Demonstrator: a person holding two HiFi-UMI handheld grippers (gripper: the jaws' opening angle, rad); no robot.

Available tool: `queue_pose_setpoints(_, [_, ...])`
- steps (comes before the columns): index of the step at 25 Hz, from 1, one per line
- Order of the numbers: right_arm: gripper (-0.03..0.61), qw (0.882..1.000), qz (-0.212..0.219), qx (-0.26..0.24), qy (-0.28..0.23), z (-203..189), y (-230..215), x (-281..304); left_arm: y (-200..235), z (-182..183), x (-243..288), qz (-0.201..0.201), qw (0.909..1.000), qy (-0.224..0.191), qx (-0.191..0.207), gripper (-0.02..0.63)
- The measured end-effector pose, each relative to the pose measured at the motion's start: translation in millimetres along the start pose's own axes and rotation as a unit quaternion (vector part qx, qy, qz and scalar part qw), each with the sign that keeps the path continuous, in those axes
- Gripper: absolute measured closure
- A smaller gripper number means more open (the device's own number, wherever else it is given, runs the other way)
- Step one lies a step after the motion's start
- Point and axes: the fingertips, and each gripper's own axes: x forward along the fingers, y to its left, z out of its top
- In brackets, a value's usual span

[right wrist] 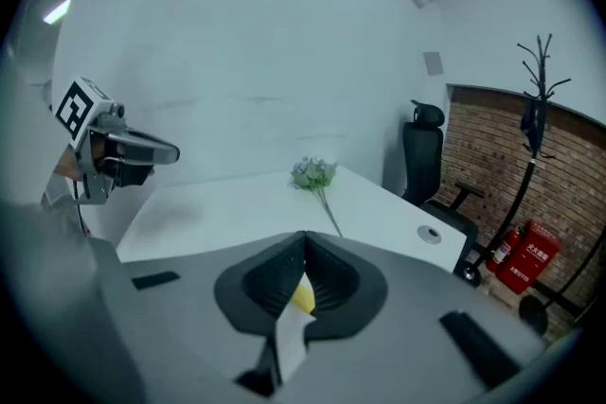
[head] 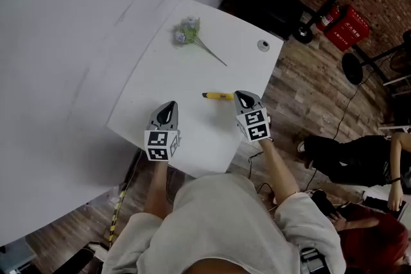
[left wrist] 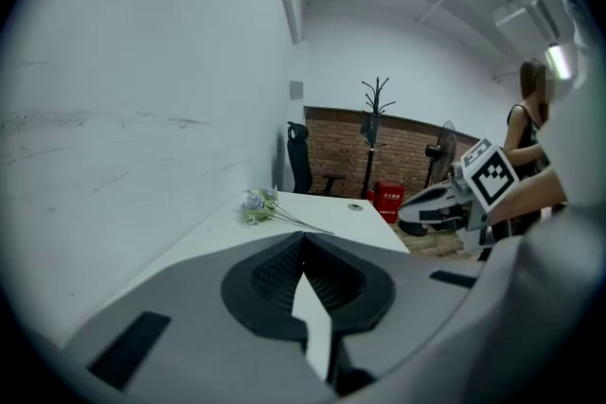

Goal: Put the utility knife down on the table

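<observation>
The yellow utility knife [head: 218, 96] lies flat on the white table [head: 192, 74], near its right edge. My right gripper [head: 239, 95] hovers just right of the knife's end, apart from it, jaws shut and empty. In the right gripper view the jaws meet at the tip [right wrist: 304, 237], and a bit of the yellow knife [right wrist: 303, 297] shows through the gap behind them. My left gripper [head: 169, 104] is over the table's near left part. Its jaws [left wrist: 303, 237] are also closed together with nothing between them.
A small bunch of pale flowers [head: 187, 31] with a long stem lies at the table's far side. A round cable grommet [head: 263, 45] sits at the far right corner. A white wall runs along the left. A person sits on the wooden floor at the right.
</observation>
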Motion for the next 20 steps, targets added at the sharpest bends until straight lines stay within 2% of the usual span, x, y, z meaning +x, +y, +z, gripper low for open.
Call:
queue_pose_setpoints(5, [0.580, 0.998, -0.023, 0.026, -0.052, 25.8, -8.3, -25.5, -2.8, 18.8, -5.8, 0.002, 0.9998, -0.018, 0.010, 0.607])
queue_pose_setpoints(12, [0.580, 0.993, -0.051, 0.031, -0.106, 56.8, -19.5, -60.8, -1.4, 52.8, -16.4, 0.010, 0.9984, -0.050, 0.026, 0.607])
queue_pose_setpoints(20, [0.580, 0.986, -0.079, 0.022, -0.147, 84.7, -24.8, -91.0, 3.0, 80.0, -25.2, 0.019, 0.9963, -0.076, 0.035, 0.607])
